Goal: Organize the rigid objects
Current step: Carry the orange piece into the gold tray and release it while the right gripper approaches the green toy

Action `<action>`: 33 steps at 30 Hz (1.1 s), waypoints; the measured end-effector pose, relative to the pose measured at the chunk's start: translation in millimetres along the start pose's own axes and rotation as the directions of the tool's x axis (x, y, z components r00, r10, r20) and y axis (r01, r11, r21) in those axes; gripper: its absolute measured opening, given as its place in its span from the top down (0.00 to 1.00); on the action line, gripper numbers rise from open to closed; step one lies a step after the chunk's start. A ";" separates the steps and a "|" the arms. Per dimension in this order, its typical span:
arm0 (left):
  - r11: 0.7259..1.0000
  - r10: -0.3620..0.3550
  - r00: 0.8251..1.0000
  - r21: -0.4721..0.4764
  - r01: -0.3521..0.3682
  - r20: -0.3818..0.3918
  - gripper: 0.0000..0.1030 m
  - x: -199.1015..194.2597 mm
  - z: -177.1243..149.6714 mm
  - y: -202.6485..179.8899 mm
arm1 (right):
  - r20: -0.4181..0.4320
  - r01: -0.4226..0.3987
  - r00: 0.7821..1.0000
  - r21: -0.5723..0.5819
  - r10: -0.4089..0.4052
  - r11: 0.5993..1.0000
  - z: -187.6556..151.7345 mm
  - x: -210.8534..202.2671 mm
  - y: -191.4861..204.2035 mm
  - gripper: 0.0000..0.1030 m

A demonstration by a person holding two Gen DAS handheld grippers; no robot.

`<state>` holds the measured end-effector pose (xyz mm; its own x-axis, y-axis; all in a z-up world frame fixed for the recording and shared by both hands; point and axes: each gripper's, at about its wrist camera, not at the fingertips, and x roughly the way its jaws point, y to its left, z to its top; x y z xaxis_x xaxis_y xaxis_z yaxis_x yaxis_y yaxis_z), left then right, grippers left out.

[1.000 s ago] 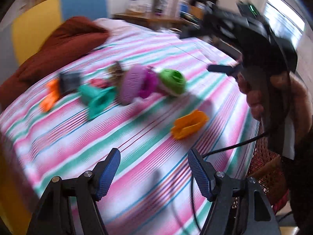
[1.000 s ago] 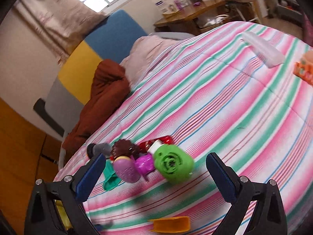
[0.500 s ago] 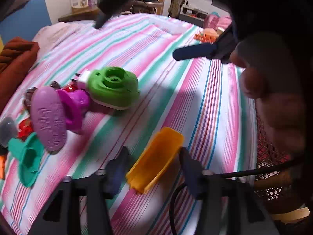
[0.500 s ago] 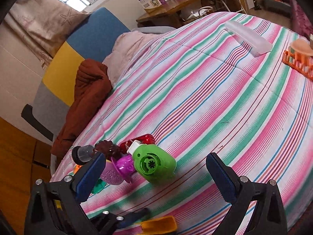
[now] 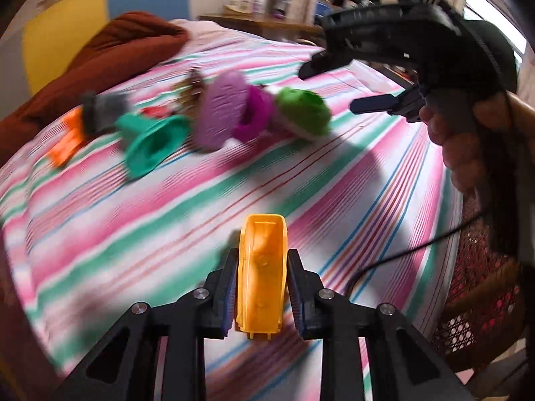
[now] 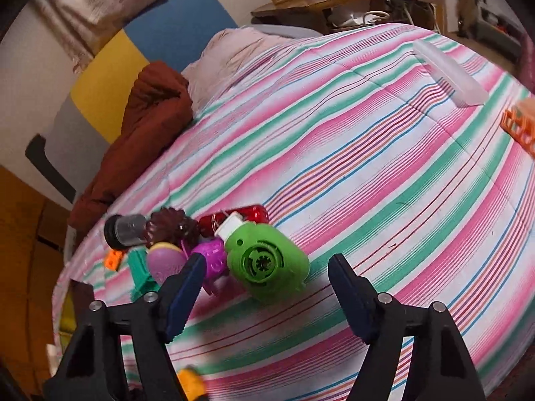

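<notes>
Yellow plastic scoop (image 5: 261, 274): light, stiff, likely slick; left claw (image 5: 261, 295) just closed, clamped across its side walls. Right claw (image 6: 264, 295): narrowing, empty, jaws apart.

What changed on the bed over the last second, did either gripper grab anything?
The left gripper came down and its jaws have just closed on the yellow piece, now gripped. The right gripper, jaws narrowing but empty, neared the green toy. The toy cluster on the striped blanket stayed put.

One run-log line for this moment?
left gripper: shut on yellow toy | right gripper: open, closing, over green toy
</notes>
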<state>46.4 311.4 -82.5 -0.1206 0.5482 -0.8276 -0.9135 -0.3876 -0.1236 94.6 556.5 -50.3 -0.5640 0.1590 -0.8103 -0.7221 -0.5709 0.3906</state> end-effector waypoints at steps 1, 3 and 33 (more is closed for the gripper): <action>1.000 0.013 1.000 -0.003 -0.013 0.009 0.75 -6.8 -6.1 1.5 | -0.007 0.012 1.000 -0.019 -0.013 1.000 -1.0 1.8 3.4 0.26; 0.999 0.052 0.998 -0.008 -0.052 0.026 0.75 -11.5 -14.4 3.7 | -0.016 0.059 0.998 -0.081 -0.060 0.995 -2.1 6.3 13.1 0.26; 0.948 0.276 0.944 -0.210 -0.237 0.181 0.75 -103.1 -27.6 22.8 | -0.095 0.239 0.957 -0.281 -0.275 0.929 -6.2 50.4 23.6 0.39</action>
<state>48.7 225.6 -15.1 -0.4366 0.5443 -0.7163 -0.7560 -0.6536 -0.0359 51.6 546.0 -84.6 -0.3031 0.2329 -0.9240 -0.6933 -0.7192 0.0461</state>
